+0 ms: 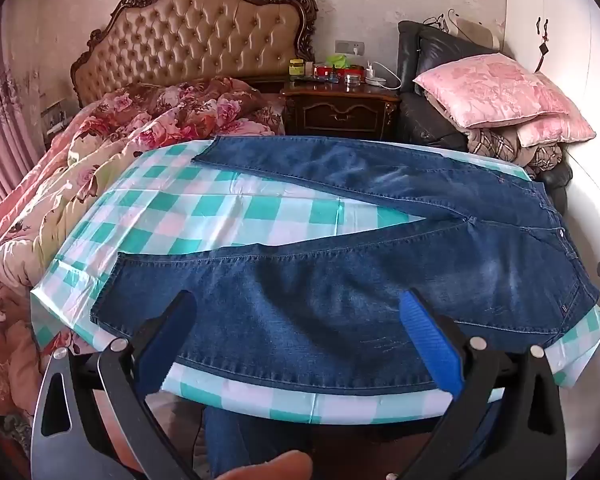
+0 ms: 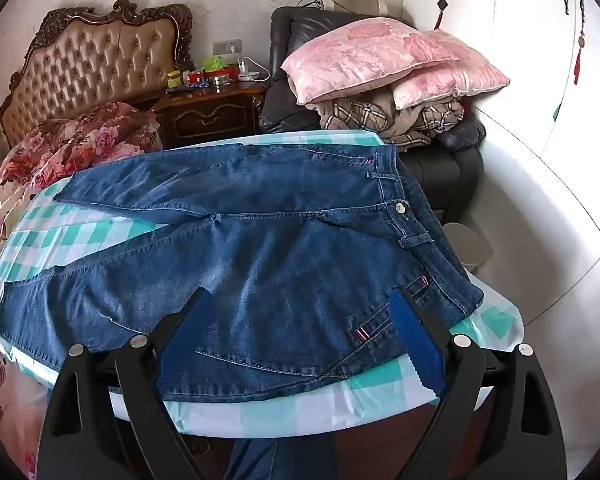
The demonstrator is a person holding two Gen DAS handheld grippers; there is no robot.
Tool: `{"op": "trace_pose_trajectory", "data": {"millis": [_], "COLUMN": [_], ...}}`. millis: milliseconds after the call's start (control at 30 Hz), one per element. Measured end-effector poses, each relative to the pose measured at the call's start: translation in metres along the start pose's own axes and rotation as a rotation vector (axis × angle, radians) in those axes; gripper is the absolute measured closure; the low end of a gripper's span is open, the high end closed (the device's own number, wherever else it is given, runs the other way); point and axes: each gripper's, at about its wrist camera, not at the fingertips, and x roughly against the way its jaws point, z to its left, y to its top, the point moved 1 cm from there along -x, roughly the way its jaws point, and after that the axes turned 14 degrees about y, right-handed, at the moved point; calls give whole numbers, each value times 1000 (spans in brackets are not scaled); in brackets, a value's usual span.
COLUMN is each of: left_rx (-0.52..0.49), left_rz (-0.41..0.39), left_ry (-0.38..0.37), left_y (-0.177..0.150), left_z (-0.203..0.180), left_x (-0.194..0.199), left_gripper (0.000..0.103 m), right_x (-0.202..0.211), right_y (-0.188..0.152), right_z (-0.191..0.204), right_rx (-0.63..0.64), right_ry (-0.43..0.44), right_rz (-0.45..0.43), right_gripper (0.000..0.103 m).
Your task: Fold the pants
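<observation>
Blue denim pants (image 1: 340, 280) lie flat on a table with a green-and-white checked cloth (image 1: 204, 208). The legs spread apart toward the left and the waistband is at the right. My left gripper (image 1: 300, 308) is open and empty, hovering over the near leg by the table's front edge. In the right wrist view the pants (image 2: 260, 248) show their waistband, with a button (image 2: 400, 208), at the right. My right gripper (image 2: 300, 304) is open and empty above the near hip and pocket area. Neither gripper touches the fabric.
A bed with a floral quilt (image 1: 80, 168) lies to the left behind the table. A wooden nightstand (image 1: 340, 108) stands at the back. A dark armchair holds pink pillows (image 2: 380, 60) and folded blankets. White wardrobe doors (image 2: 520, 60) are at the right.
</observation>
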Motion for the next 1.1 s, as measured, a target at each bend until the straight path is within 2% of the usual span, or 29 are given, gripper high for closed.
{"op": "trace_pose_trajectory", "data": {"millis": [367,1100], "left_rx": [10,21], "left_rz": [-6,-1], "left_ry": [-15,-34], "left_y": [0,4], "left_z": [2,2], "left_x": [0,2], "left_gripper": [2,2], "right_x": [5,5], "right_y": [3,4], "right_z": [5,7], "right_rx": [31,28], "right_ry": [-17,7], "right_rz": [-5,-6], "right_gripper": [16,16]}}
